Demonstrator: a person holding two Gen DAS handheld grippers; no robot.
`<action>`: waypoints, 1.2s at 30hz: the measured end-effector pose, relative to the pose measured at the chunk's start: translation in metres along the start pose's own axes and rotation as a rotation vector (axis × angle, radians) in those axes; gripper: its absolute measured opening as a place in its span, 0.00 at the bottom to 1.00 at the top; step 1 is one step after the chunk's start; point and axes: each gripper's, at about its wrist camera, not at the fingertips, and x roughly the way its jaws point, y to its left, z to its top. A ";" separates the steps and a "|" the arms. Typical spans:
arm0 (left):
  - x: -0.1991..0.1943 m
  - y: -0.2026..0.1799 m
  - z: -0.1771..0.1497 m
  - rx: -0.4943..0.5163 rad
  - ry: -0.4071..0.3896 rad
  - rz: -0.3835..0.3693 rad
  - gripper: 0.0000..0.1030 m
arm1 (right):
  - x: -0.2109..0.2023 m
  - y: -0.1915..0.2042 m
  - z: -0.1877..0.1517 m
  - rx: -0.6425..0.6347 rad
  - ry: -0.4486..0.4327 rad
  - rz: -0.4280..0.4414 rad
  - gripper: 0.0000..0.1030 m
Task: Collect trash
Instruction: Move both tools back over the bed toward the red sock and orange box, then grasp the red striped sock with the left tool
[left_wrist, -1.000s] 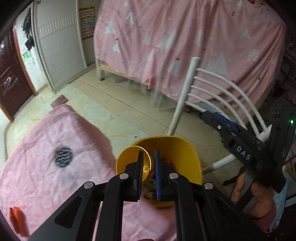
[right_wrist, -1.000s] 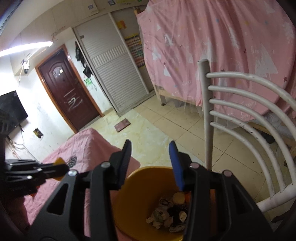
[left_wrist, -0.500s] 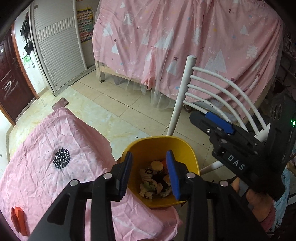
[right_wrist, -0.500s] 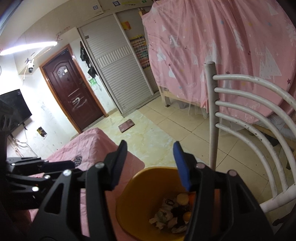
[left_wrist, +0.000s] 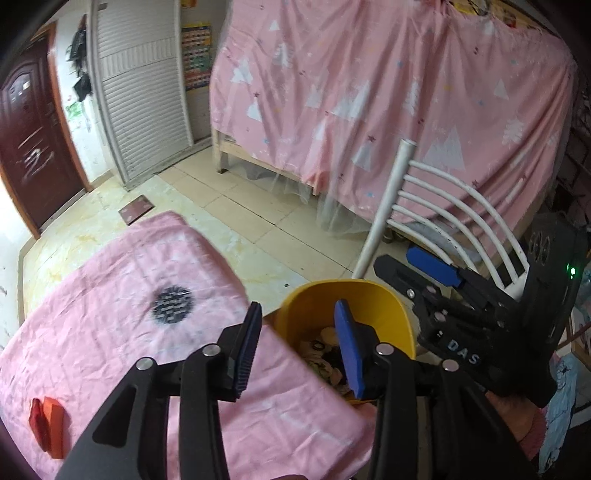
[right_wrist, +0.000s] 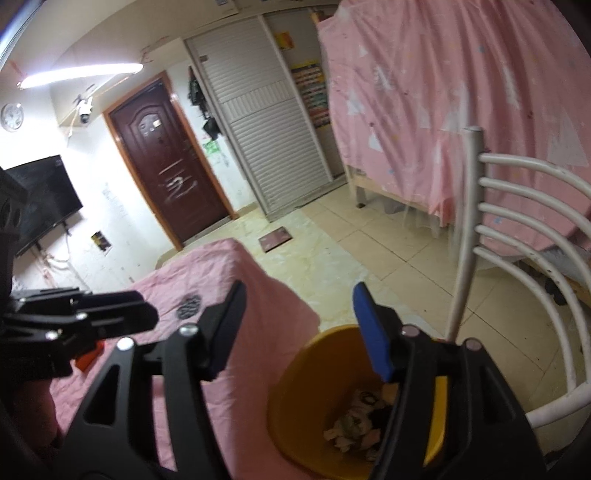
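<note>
Yellow bin (left_wrist: 388, 310), smooth plastic, rounded rim, tapering wall; stands on the tiled floor (left_wrist: 258, 221) just beside the edge of the tabletop, which is covered with a wrinkled pink cloth (left_wrist: 122, 317). Inside the bin: a loose heap of trash (right_wrist: 354, 421), crumpled pale paper scraps mixed with dark bits and a few round pale pieces. Left hand-held gripper (left_wrist: 295, 343): jaws have just been opening, now stand moderately apart with nothing between them; one blue ribbed pad over the cloth edge, the other over the bin's mouth. Right hand-held gripper (right_wrist: 303, 332): jaws have just been opening, now fairly wide and empty, black frame with a blue pad over the bin's rim. On the cloth: a dark round spiky print (left_wrist: 171, 304) and, near the close-left corner, a small red-orange folded piece (left_wrist: 46, 421), apparently plastic or paper, not resolvable. Behind the bin a white chair (left_wrist: 424, 199) with curved tubular metal slats. Beyond it, a bed draped in thin pink fabric (left_wrist: 369, 92) with white tree shapes.
</note>
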 end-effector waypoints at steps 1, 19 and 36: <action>-0.003 0.006 -0.001 -0.009 -0.004 0.006 0.38 | 0.002 0.007 -0.001 -0.012 0.005 0.009 0.57; -0.050 0.122 -0.040 -0.210 -0.046 0.110 0.56 | 0.041 0.119 -0.015 -0.174 0.101 0.143 0.66; -0.081 0.251 -0.097 -0.464 -0.027 0.277 0.62 | 0.071 0.207 -0.034 -0.307 0.187 0.223 0.72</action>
